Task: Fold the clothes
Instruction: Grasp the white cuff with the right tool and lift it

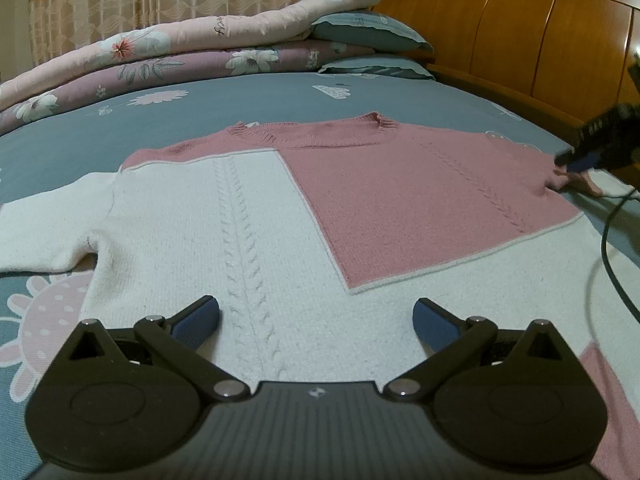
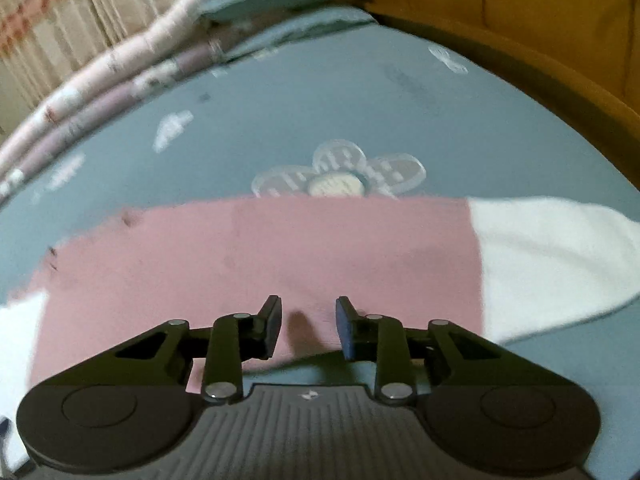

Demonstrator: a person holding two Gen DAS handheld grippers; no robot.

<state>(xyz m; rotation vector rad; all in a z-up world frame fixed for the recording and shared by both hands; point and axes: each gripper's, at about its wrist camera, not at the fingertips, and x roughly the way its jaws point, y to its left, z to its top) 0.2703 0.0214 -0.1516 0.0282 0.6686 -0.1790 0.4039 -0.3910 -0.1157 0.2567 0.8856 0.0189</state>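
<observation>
A pink and white knit sweater (image 1: 280, 208) lies flat, front up, on the blue-grey bed sheet (image 1: 200, 92). My left gripper (image 1: 316, 320) is wide open and empty, low over the sweater's white lower body. My right gripper (image 2: 308, 326) is partly open over the near edge of the pink sleeve (image 2: 260, 252), whose cuff end is white (image 2: 552, 256). In the left wrist view the right gripper (image 1: 572, 160) shows blurred at the far right, at the sweater's pink sleeve.
Folded floral quilts (image 1: 160, 60) and blue pillows (image 1: 368, 28) are stacked at the far side of the bed. A wooden headboard (image 1: 540, 28) runs along the right. A black cable (image 1: 608, 248) hangs at the right edge.
</observation>
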